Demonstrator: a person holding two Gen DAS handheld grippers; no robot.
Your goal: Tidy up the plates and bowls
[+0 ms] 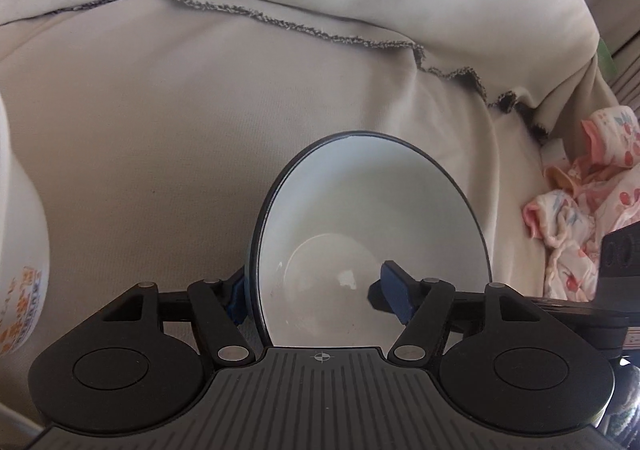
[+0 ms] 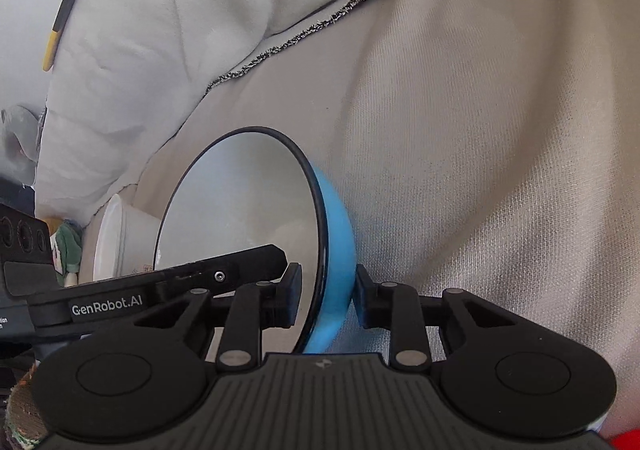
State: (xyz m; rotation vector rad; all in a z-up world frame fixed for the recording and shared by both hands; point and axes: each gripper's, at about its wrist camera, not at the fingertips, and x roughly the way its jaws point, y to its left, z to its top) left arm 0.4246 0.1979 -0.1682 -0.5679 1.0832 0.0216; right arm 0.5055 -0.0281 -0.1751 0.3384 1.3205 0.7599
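— Bowl (image 2: 240,206), one item: blue outside, white inside, dark rim. It sits low and centre in both wrist views, tipped on edge over the beige cloth (image 1: 160,122). Contents: nothing that I can see.

— Who has it?

— Right gripper (image 2: 327,296), pressed together on the wall near the rim, one pad inside the bowl, one against the blue outside. Left gripper (image 1: 320,292) is spread wide; its blue pads straddle the same rim, one outside at lower left, one over the white inside, and neither seems to press.

— So how far along is the tidying?

— Early or midway, I'd judge. One bowl is in hand and not yet set anywhere. No stack shows in either view.

— Other containers?

— White cup or tub (image 2: 120,238), lying on its side at the left of the right wrist view, just beyond the bowl; inside hidden. White vessel with orange print (image 1: 24,282), left edge of the left wrist view, contents unseen. Pink patterned fabric (image 1: 580,210) is bunched at right. No plates in sight.
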